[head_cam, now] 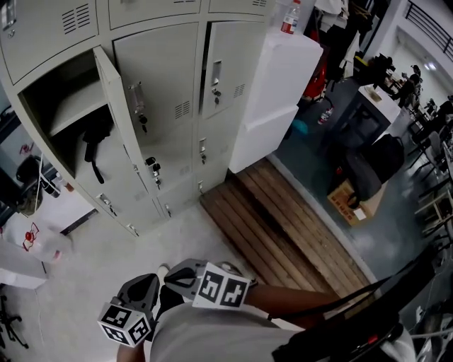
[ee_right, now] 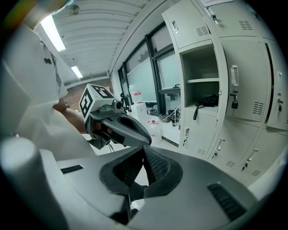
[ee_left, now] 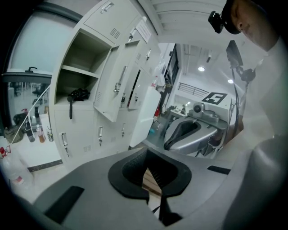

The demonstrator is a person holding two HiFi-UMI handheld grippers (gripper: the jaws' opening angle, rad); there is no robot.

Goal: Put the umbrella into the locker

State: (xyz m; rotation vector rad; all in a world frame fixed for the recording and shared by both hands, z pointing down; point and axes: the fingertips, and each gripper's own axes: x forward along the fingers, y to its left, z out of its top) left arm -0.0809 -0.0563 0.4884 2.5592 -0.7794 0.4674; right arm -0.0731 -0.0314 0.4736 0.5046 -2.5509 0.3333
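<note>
Fingers of the left gripper (ee_left: 146, 155) are pressed together with nothing between them, and those of the right gripper (ee_right: 143, 150) meet the same way, empty too. Both grippers sit side by side close against the person's body, low over the pale floor (head_cam: 106, 261) and well apart from the locker (head_cam: 35, 106). The black umbrella (head_cam: 95, 138) already lies inside the open compartment, under its shelf (head_cam: 74, 106), with a strap (head_cam: 93, 164) hanging down over the front edge (the rest of it is lost in shadow). The door (head_cam: 113, 106) stands swung wide. Right of the locker bank, a wooden platform (head_cam: 276, 226) lies before a white cabinet (head_cam: 272, 92) with a bottle (head_cam: 290, 18) on top.
</note>
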